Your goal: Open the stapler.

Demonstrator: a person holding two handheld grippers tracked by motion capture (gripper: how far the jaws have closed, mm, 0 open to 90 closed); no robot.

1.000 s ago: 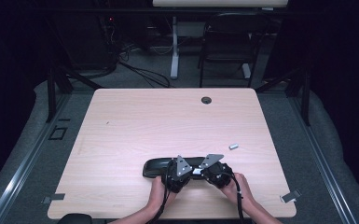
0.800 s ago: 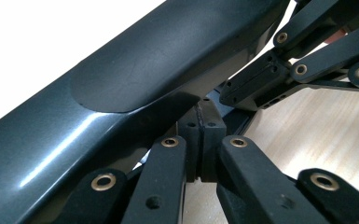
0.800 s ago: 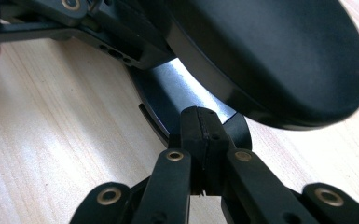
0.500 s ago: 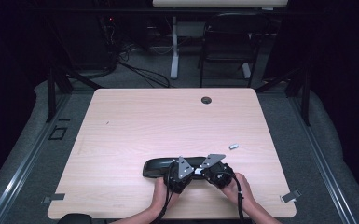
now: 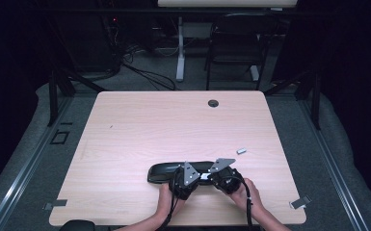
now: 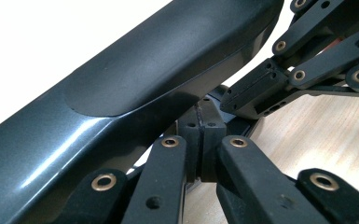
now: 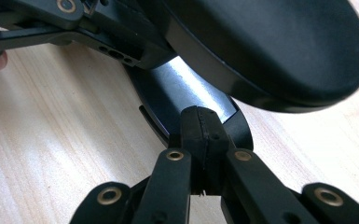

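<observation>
High view: the long black case [image 5: 173, 172] lies on the wooden table [image 5: 173, 125] near the front edge, and both hands rest just behind it. The left gripper [image 5: 184, 179] and the right gripper [image 5: 224, 177] meet at the right part of the case. Compared with the pictures from a second ago, almost nothing has changed; the hands and the case stay in the same place. I judge that the person is holding steady and that the work on the case is paused or only beginning. A small grey piece [image 5: 241, 150] lies apart on the right.

Left gripper view: the jaws are pressed together, with nothing between them. They sit under the edge of the dark glossy case [image 6: 135, 88], and the other gripper [image 6: 279, 84] is just beside.

Right gripper view: here also the jaws are clenched on nothing. Their tips touch the lower shell of the case [image 7: 270, 46], where a shiny strip [image 7: 191, 86] shows under the lid.
</observation>
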